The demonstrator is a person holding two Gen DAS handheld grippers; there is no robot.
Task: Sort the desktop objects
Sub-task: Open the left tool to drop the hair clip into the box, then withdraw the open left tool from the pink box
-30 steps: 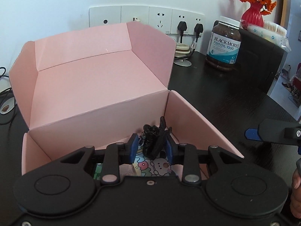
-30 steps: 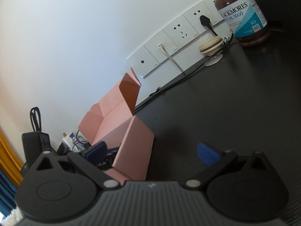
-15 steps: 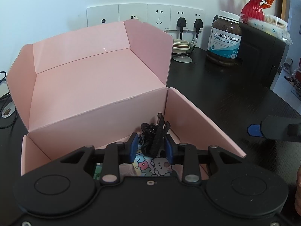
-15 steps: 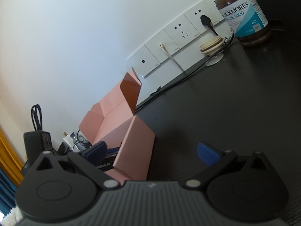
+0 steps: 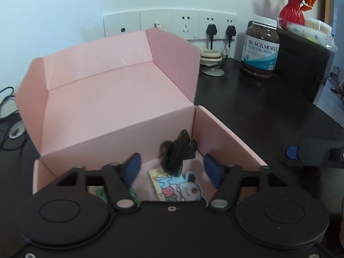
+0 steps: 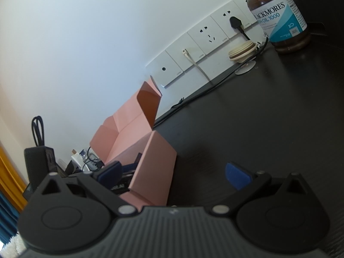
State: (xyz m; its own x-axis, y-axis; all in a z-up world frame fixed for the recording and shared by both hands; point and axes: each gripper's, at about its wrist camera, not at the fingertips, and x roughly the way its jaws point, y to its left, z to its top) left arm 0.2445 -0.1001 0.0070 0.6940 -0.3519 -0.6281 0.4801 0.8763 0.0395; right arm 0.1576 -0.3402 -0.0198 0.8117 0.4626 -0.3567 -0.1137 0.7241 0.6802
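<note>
Pink cardboard box (image 5: 111, 99) open on the dark desk (image 5: 268, 118), lid folded back toward the wall sockets (image 5: 167, 24) so the inside stays reachable from above. Black lace hair tie (image 5: 177, 151) inside the box, at its right end, over a cartoon card (image 5: 178, 188); between the blue pads (image 5: 132, 167) of the left gripper (image 5: 173, 168) but touched by neither, jaws opening to let it drop. Right gripper (image 6: 172, 176) just right of the box, spread wide, holding nothing, parked clear of the drop. Fish oil bottle (image 5: 261, 47) well right of the box, unsorted.
</note>
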